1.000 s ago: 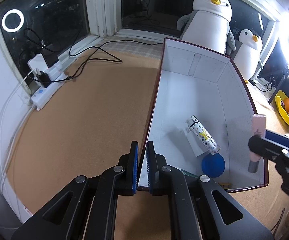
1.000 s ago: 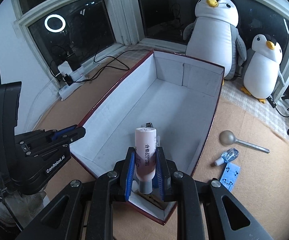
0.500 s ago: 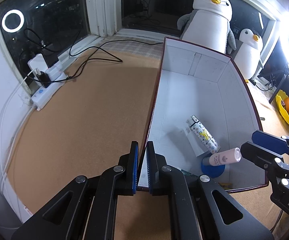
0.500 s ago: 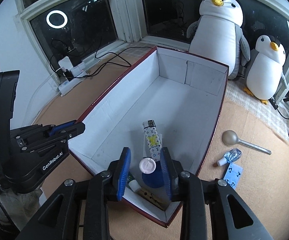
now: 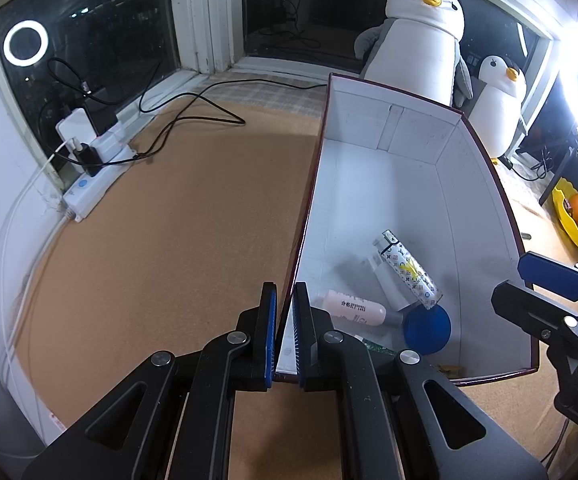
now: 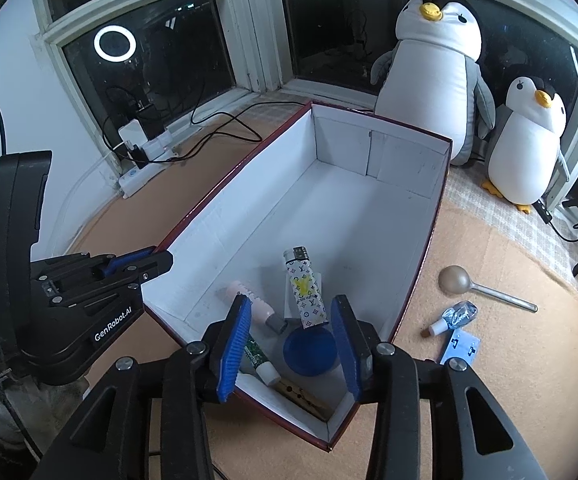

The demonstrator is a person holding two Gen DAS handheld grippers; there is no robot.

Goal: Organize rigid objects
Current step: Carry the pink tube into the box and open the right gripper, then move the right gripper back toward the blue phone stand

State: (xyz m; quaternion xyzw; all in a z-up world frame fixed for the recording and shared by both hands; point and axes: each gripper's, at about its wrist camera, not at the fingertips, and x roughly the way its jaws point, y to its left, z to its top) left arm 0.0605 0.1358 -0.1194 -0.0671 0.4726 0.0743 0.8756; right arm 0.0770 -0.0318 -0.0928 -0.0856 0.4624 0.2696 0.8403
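Note:
A white-lined box with a dark red rim [image 5: 485,168] [image 6: 441,200] stands on the cork floor. My left gripper [image 5: 283,332] is shut on the box's left wall near its front corner. My right gripper [image 6: 289,340] is open and empty above the box's near end. In the box lie a pink bottle [image 5: 355,312] [image 6: 251,300], a patterned lighter [image 5: 409,270] [image 6: 305,288], a blue round lid [image 5: 427,326] [image 6: 309,350], a green-labelled tube [image 6: 257,358] and a wooden clothespin [image 6: 303,398].
Right of the box on the floor lie a spoon [image 6: 481,286], a small wrapped bottle [image 6: 451,318] and a blue card [image 6: 459,346]. Two plush penguins [image 6: 433,68] [image 6: 529,144] stand behind the box. A power strip with cables [image 5: 97,168] sits at the left. A yellow fruit bowl [image 5: 577,216] is far right.
My right gripper opened and let go of the pink bottle, which dropped into the box and now lies on its side by the left wall. The left gripper has not moved.

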